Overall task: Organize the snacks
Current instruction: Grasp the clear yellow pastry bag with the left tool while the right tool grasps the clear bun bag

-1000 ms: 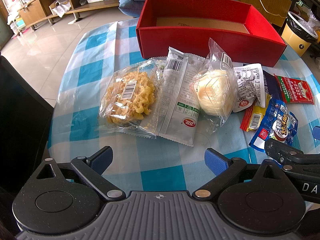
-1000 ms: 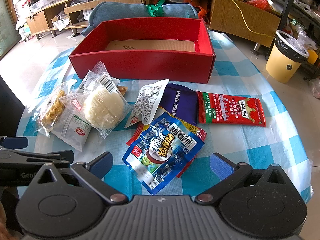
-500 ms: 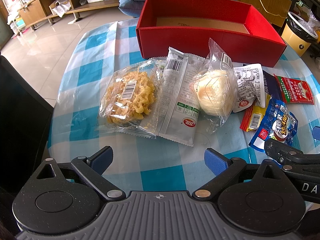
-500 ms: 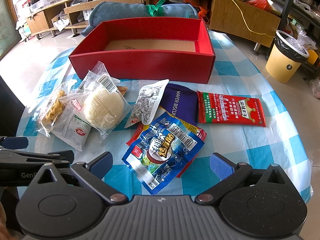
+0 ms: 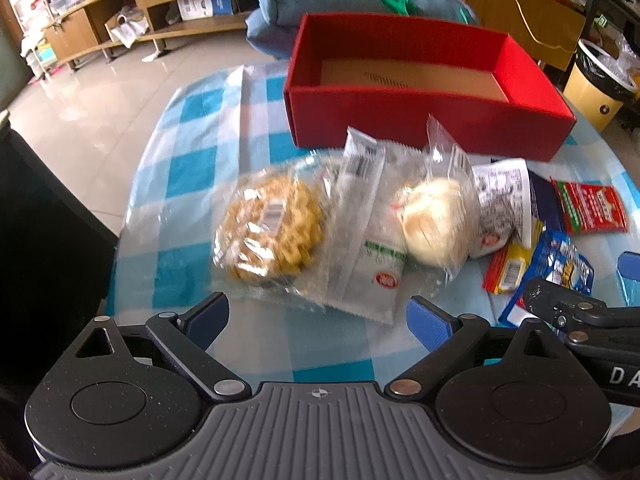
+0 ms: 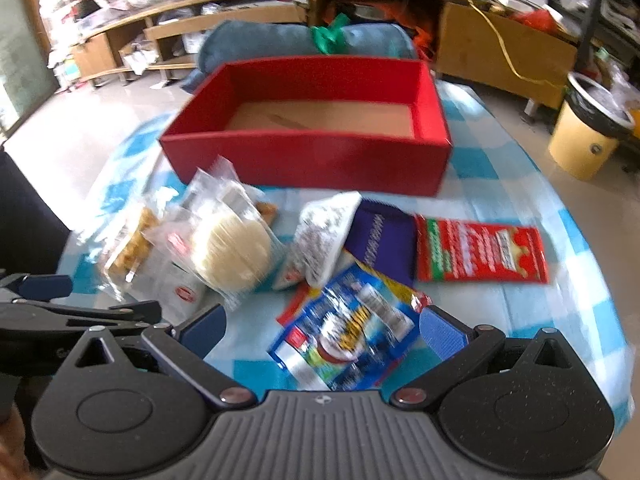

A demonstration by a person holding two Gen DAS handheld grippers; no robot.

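Several snack packs lie on a blue-checked tablecloth in front of an empty red box (image 5: 424, 124) (image 6: 312, 160). My left gripper (image 5: 318, 320) is open and empty, just short of a noodle-snack bag (image 5: 272, 232), a grey-white pack (image 5: 372, 248) and a bagged bun (image 5: 436, 224). My right gripper (image 6: 322, 332) is open and empty, its fingers on either side of a blue snack bag (image 6: 348, 336). Beyond it lie a white pack (image 6: 324, 244), a purple biscuit pack (image 6: 380, 244) and a red packet (image 6: 480, 252).
A blue rolled cushion (image 6: 304, 44) lies behind the box. A yellow bin (image 6: 588, 136) stands on the floor at the right. Wooden shelves line the back. The table's edge (image 5: 132, 216) drops off at the left.
Both grippers have moved forward toward the snacks and tipped up a little; both views are blurred by the motion. The snacks and box have not moved.
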